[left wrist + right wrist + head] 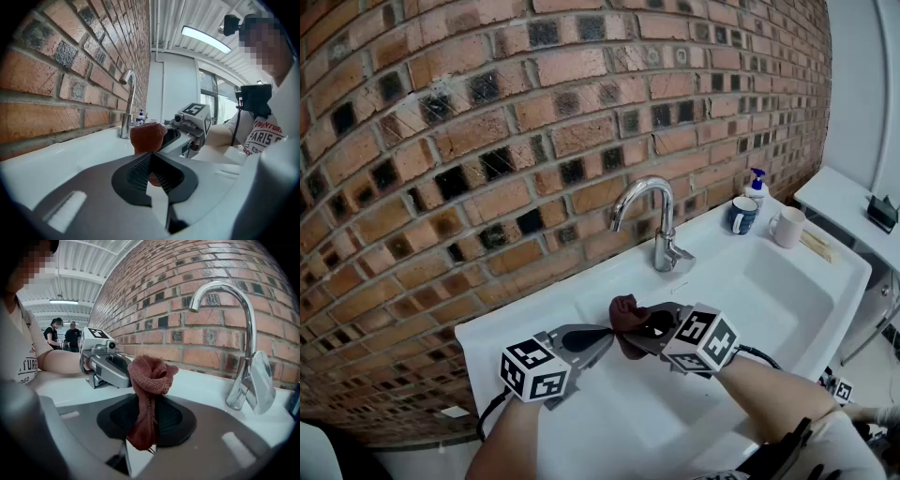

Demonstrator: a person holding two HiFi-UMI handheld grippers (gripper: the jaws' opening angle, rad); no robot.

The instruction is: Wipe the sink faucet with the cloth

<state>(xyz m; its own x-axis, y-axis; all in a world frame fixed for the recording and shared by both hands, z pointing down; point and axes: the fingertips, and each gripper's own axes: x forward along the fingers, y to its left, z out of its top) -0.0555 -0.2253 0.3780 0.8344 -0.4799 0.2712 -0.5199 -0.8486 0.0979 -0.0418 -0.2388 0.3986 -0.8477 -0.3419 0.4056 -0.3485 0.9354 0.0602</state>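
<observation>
Print on the person's white printed T-shirt (263,137), left gripper view: we read "VENTUR", under it "PARIS", under that "ES"; the ends are cut off.
Same shirt (24,363), right gripper view: we read "TURE", below it "962"; the rest is hidden.

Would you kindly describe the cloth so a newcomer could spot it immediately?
Start at the white sink below the brick wall and find the chrome faucet. In front of it, the left gripper and right gripper pinch a bunched cloth: it's the only soft, reddish-brown thing among the grey jaws.
</observation>
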